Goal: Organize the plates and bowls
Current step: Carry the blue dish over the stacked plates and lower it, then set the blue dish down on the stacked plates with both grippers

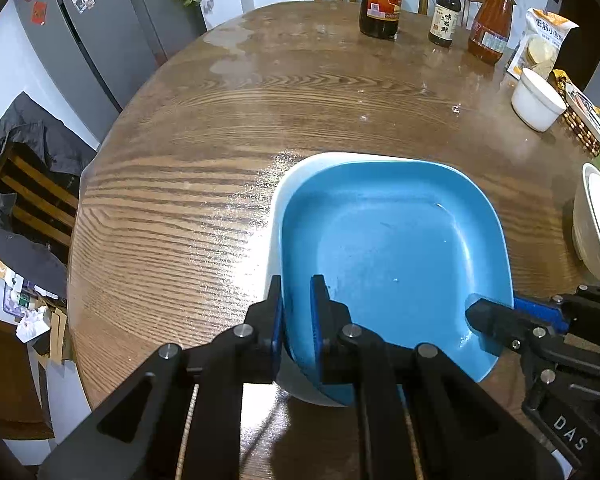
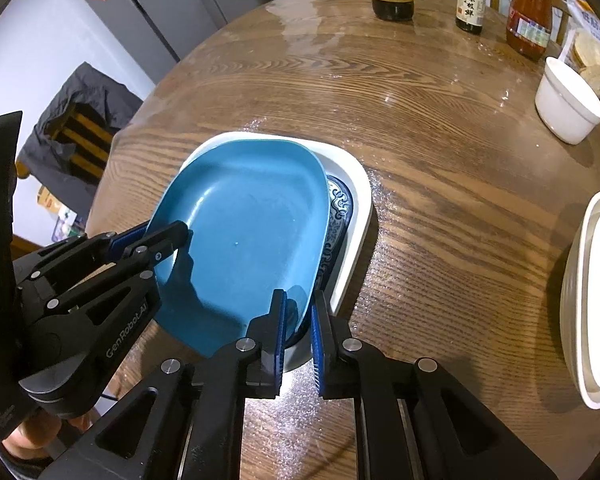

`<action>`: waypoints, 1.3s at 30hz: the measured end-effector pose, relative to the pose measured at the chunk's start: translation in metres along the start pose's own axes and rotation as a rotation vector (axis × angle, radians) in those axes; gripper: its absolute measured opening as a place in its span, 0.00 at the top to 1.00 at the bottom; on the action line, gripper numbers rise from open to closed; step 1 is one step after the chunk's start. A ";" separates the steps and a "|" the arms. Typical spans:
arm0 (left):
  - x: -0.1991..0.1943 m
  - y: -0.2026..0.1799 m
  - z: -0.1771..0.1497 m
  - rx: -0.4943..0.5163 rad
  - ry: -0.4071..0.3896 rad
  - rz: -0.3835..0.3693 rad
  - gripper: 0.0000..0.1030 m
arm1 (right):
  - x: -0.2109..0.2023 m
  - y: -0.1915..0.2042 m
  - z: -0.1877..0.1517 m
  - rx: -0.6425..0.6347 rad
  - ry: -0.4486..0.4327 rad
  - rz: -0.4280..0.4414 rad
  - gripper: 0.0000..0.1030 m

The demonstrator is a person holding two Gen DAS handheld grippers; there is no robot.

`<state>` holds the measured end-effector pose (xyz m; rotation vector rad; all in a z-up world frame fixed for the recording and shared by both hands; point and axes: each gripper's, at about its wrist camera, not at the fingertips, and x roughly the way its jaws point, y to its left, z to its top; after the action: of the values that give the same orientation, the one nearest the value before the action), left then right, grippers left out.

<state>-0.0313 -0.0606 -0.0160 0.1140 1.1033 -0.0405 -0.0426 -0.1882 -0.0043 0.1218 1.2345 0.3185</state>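
The square blue plastic plate [image 2: 244, 232] is held over a white square dish with a blue patterned inside [image 2: 352, 208], which lies on the round wooden table [image 1: 220, 120]. The left gripper [image 1: 296, 312] has its jaws closed tightly on the plate's near left rim, and the right gripper [image 2: 298, 320] is closed in the same way on the near right rim, so both tools carry the one plate together. The plate is tilted, and its far edge seems to be already inside the white dish, though contact is hard to confirm. To finish this step well, both hands should probably lower the near side at the same speed and keep the blue plate centred, so that it nests flat. The jaws should release only when the plate rests fully, because the rim is thin and could slip.
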 end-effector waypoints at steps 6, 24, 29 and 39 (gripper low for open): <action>-0.001 0.001 -0.001 -0.012 0.000 -0.004 0.87 | -0.001 0.001 0.002 0.003 -0.002 -0.003 0.89; -0.004 0.003 -0.002 -0.026 0.003 -0.001 0.84 | -0.007 0.007 0.005 -0.034 -0.016 -0.043 0.89; -0.006 0.005 -0.001 -0.039 0.002 -0.006 0.84 | -0.009 0.007 0.006 -0.038 -0.021 -0.042 0.89; -0.008 0.006 0.001 -0.041 -0.006 -0.007 0.84 | -0.009 0.004 0.009 -0.038 -0.024 -0.049 0.88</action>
<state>-0.0338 -0.0548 -0.0080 0.0729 1.0979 -0.0249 -0.0377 -0.1864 0.0078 0.0628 1.2050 0.2969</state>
